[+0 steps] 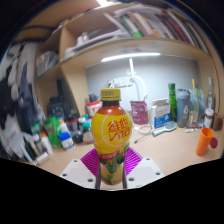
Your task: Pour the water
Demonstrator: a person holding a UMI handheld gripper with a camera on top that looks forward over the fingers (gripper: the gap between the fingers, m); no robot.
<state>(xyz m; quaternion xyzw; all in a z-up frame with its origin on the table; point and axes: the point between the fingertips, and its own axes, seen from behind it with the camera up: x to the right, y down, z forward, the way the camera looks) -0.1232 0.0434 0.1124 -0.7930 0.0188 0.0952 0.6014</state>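
Fingers [112, 172] are gripping a yellow bottle [112, 138] at its lower part, w/ the magenta pads [92, 160] pressing in from both sides. Bottle is standing upright btwn them, orange cap [110, 94] on, its label carrying red characters and a green band near the base, right where the pads are meeting it. Whether the base is resting on the desk [170, 150] can't be told, since the fingers are hiding it.

Beyond the bottle, the light wood desk is running back to a wall under a shelf [120, 45] stacked w/ books and papers; a strip light [130, 57] is glowing beneath that shelf. Left of the bottle, a jumble of small bottles and containers [55, 128] is crowding the desk. Behind it to the right, a box [160, 112] and a tall green bottle [172, 103] are standing near the wall, among other items too small to tell. Well off to the right, an orange cup [205, 140] is sitting on the desk, apart from the rest.
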